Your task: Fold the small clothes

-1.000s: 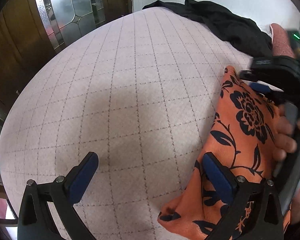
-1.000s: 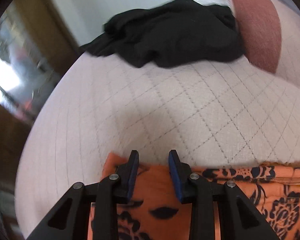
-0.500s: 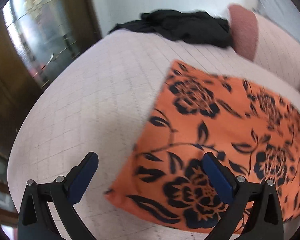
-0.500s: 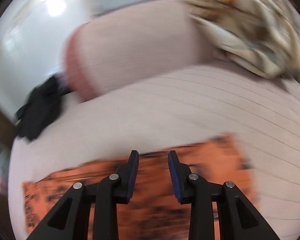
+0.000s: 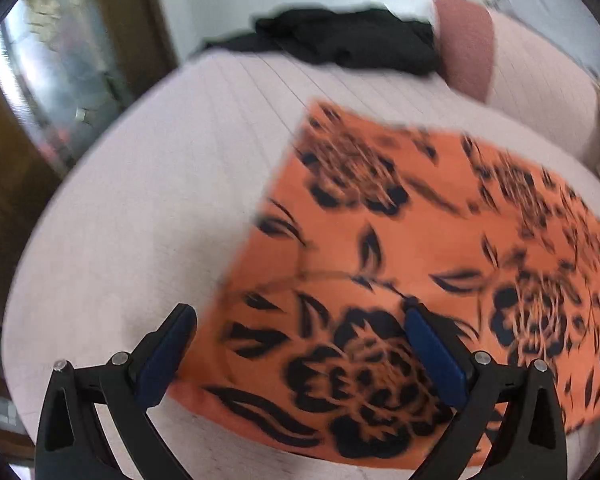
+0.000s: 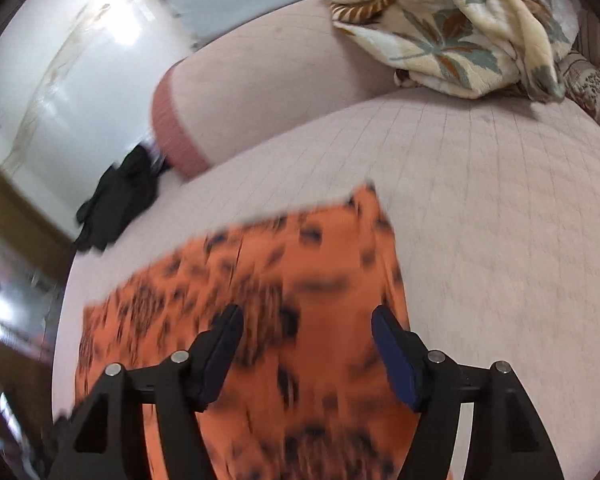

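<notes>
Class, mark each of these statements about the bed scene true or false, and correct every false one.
1. The orange floral cloth lies spread flat on the bed. True.
2. The left hand-held gripper is shut on the cloth. False: its jaws stand wide open, gripping nothing.
3. A black garment lies crumpled at the far end of the bed. True.
4. The right hand-held gripper is shut. False: its jaws are open above the orange cloth.
5. The leaf-print blanket covers the orange cloth. False: it is bunched up well apart from it.
</notes>
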Demonstrator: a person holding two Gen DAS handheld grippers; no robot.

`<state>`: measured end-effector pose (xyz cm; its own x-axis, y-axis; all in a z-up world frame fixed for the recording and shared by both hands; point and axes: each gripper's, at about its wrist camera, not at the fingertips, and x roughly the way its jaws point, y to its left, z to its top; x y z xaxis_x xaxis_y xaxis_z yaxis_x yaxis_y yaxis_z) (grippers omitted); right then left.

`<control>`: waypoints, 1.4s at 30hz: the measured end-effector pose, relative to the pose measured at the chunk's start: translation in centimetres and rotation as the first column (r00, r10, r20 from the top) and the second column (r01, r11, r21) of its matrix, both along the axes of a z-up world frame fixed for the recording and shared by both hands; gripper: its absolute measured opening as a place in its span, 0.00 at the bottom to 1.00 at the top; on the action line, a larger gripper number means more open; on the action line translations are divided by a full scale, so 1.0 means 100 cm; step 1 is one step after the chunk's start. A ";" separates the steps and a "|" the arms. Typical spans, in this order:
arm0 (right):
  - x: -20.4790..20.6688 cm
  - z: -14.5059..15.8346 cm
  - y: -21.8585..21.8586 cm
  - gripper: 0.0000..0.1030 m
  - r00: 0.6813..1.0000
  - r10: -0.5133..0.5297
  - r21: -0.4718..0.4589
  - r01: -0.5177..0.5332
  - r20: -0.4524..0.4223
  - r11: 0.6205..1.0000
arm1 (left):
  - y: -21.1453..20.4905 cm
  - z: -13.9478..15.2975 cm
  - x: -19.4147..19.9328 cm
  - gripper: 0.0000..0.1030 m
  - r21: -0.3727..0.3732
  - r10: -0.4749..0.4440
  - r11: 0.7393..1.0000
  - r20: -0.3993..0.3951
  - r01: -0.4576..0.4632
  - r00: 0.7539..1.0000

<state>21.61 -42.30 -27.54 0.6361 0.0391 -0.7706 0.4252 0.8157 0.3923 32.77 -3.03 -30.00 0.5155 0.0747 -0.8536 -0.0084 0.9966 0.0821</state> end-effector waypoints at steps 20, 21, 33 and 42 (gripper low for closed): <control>-0.167 0.006 0.030 0.67 0.981 -0.122 0.303 0.071 0.152 0.950 | 0.013 0.017 -0.174 1.00 -0.068 -0.158 0.982 0.203 0.175 0.966; -0.168 0.008 0.033 0.67 0.982 -0.114 0.284 0.067 0.152 0.956 | 0.008 0.019 -0.184 1.00 -0.044 -0.183 0.980 0.204 0.196 0.962; -0.168 0.016 0.038 0.68 0.968 -0.056 0.319 -0.027 0.246 0.947 | -0.044 0.078 -0.237 1.00 0.051 -0.295 0.955 0.248 0.292 0.923; -0.168 0.024 0.036 0.68 0.961 -0.016 0.265 -0.060 0.274 0.962 | -0.084 0.089 -0.240 1.00 0.084 -0.347 0.938 0.240 0.337 0.907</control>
